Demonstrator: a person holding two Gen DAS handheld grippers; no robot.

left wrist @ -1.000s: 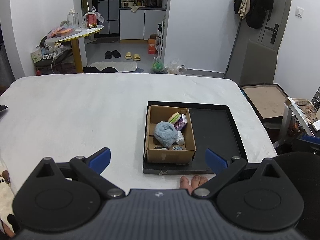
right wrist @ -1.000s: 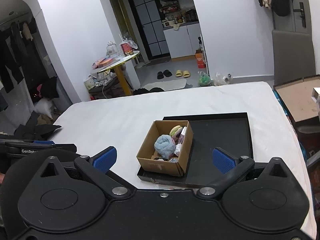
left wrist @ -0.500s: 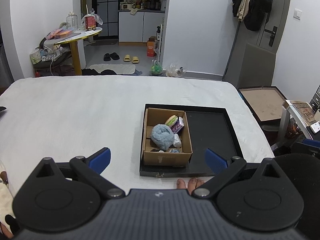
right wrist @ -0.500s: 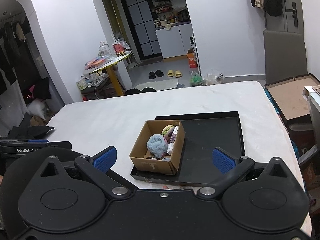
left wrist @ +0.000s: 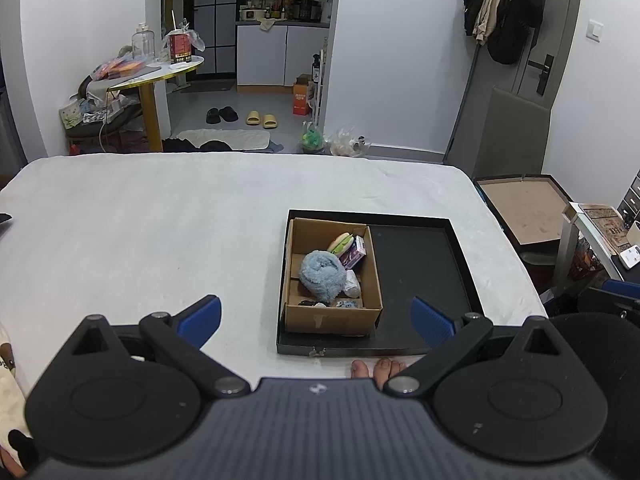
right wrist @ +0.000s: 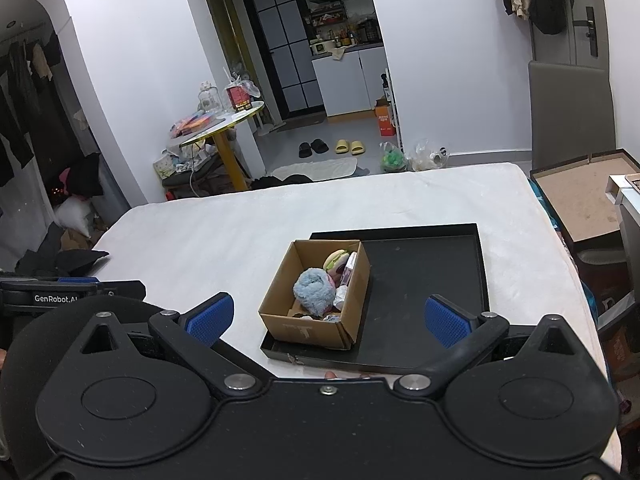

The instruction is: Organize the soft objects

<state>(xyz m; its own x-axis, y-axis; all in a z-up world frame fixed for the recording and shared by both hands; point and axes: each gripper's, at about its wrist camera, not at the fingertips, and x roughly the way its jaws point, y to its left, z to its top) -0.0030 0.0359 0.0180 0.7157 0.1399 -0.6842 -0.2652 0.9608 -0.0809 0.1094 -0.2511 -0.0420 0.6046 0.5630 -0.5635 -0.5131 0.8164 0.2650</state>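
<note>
A cardboard box (left wrist: 330, 315) stands in the left half of a black tray (left wrist: 420, 264) on the white bed. In the box lie a fluffy blue plush (left wrist: 322, 276), a burger-shaped toy (left wrist: 340, 243), a purple packet (left wrist: 353, 255) and small items. The same box (right wrist: 308, 330), plush (right wrist: 314, 292) and tray (right wrist: 424, 276) show in the right wrist view. My left gripper (left wrist: 316, 316) is open and empty, held above the bed's near edge before the box. My right gripper (right wrist: 328, 318) is open and empty, also short of the box.
The white bed (left wrist: 160, 224) spreads wide to the left. An open flat carton (left wrist: 524, 210) and a side shelf (left wrist: 600, 232) stand right of the bed. My toes (left wrist: 378, 368) show below the near edge. The left gripper's body (right wrist: 60, 296) shows at the right wrist view's left.
Both grippers have drawn back and risen a little, so the box and tray look smaller and farther. Both jaws stay open. Nothing in the box has moved.
</note>
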